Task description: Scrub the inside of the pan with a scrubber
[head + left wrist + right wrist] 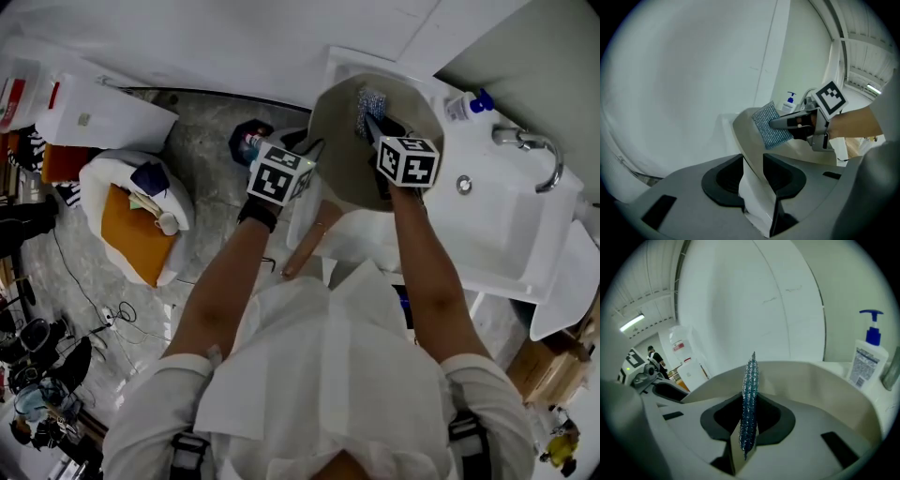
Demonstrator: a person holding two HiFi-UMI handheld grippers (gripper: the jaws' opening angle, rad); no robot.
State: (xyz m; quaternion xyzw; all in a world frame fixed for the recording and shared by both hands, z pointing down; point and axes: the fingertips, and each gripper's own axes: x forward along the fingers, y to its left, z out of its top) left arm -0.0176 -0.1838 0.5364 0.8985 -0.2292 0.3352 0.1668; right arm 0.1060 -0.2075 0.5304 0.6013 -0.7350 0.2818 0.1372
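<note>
Left gripper [753, 174] first: jaws clamped on the pan [339, 155] rim, tilting it over the sink's [506, 220] left end so I reach inside. Right gripper [374, 127] pinches the scrubber [369, 103] against the far wall.

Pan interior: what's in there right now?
Only the scrubber, pinched in the right gripper at the pan wall. The gripper covers part of the interior in the head view; that patch can't be seen.
</note>
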